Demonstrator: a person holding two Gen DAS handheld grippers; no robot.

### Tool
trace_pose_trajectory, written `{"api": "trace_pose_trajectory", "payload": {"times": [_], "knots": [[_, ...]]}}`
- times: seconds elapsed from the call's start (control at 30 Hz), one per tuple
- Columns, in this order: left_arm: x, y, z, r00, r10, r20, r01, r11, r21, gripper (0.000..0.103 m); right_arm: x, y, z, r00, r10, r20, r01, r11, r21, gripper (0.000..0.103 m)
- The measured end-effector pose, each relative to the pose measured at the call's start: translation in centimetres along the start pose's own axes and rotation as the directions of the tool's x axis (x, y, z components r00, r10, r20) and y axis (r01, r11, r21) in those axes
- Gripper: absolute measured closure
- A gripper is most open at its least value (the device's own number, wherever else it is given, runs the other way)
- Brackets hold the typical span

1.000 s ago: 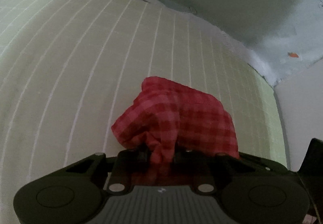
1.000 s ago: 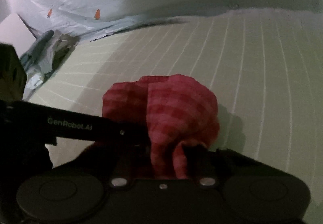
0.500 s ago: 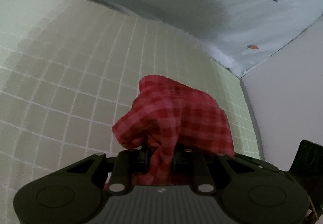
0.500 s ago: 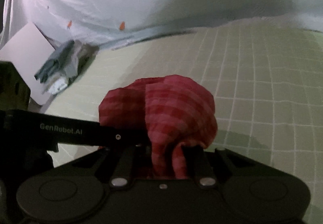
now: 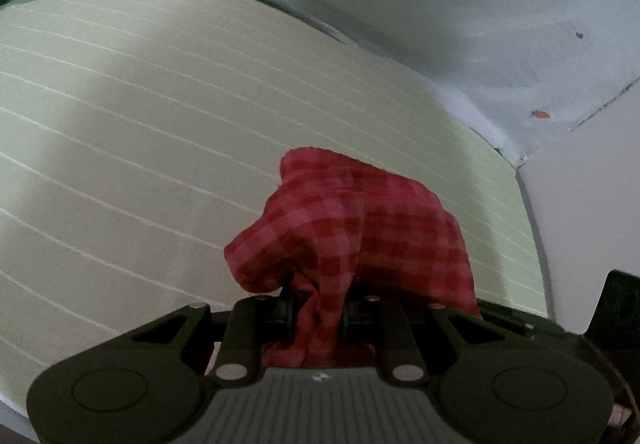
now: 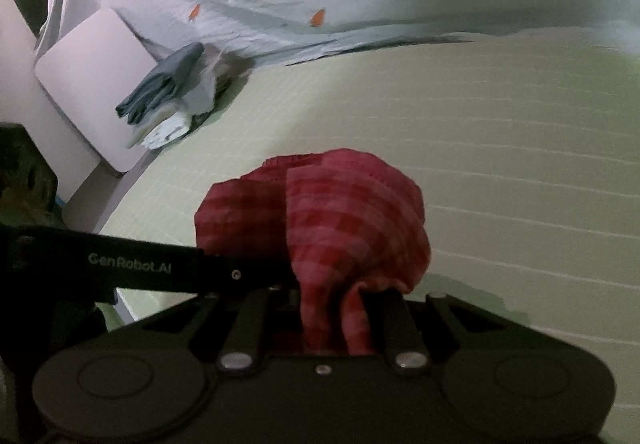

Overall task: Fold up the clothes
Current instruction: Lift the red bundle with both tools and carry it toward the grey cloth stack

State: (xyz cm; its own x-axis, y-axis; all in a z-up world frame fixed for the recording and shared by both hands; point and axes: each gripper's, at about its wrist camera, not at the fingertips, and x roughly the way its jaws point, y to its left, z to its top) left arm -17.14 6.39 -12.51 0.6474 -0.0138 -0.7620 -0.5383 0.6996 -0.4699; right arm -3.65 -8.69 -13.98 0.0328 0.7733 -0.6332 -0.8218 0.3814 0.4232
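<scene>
Both the left gripper [image 5: 318, 308] and right gripper [image 6: 332, 314] had jaws clamped on the bunched red checked cloth [image 5: 352, 228], held ahead of them above the green gridded mat [image 5: 160, 115], seemingly mid-carry; next, spreading it flat.

One piece of writing can be read. In the right wrist view, the words "GenRobot.AI" stand in pale letters on the dark side bar of the left gripper [image 6: 320, 318], which reaches in from the left edge just in front of the red checked cloth [image 6: 344, 219]. The left wrist view shows only a small pale mark on the ribbed gripper body, too small to read.
</scene>
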Motion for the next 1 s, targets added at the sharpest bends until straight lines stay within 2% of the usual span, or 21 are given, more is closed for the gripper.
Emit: {"api": "trace_pose_trajectory", "payload": {"times": [0.1,0.3,0.43,0.53,0.7,0.8,0.87,1.0], "knots": [[-1.5,3.5,0.9,1.0,0.013,0.001,-0.013,1.0,0.002,0.082,3.3,3.8,1.2,1.0,0.005,-0.002,-0.005,1.0,-0.018,0.087],[-5.5,14.1,5.4,0.999,0.038,0.02,-0.038,0.999,-0.019,0.081,10.0,11.4,3.7,1.0,0.016,-0.007,-0.016,0.998,-0.054,0.086],[-8.9,20.4,10.2,0.994,0.071,0.084,-0.075,0.996,0.047,0.081,14.5,16.4,5.4,1.0,0.023,-0.011,-0.024,0.997,-0.078,0.086],[-11.6,24.2,13.8,0.982,0.113,0.15,-0.126,0.989,0.079,0.081,17.8,20.1,8.7,0.998,0.058,0.025,-0.056,0.995,-0.083,0.086],[-16.5,30.0,20.0,0.952,0.173,0.252,-0.201,0.976,0.087,0.081,23.4,26.3,14.8,0.988,0.123,0.095,-0.115,0.989,-0.089,0.086],[-19.1,32.2,24.3,0.925,0.19,0.329,-0.226,0.971,0.074,0.081,26.5,29.9,18.5,0.978,0.16,0.136,-0.147,0.984,-0.101,0.086],[-20.9,33.7,27.0,0.901,0.195,0.388,-0.236,0.97,0.061,0.081,27.8,31.7,21.4,0.969,0.186,0.165,-0.167,0.978,-0.126,0.086],[-24.3,36.6,32.2,0.84,0.185,0.51,-0.224,0.975,0.016,0.081,29.9,34.2,27.8,0.945,0.252,0.211,-0.215,0.959,-0.182,0.086]]}}
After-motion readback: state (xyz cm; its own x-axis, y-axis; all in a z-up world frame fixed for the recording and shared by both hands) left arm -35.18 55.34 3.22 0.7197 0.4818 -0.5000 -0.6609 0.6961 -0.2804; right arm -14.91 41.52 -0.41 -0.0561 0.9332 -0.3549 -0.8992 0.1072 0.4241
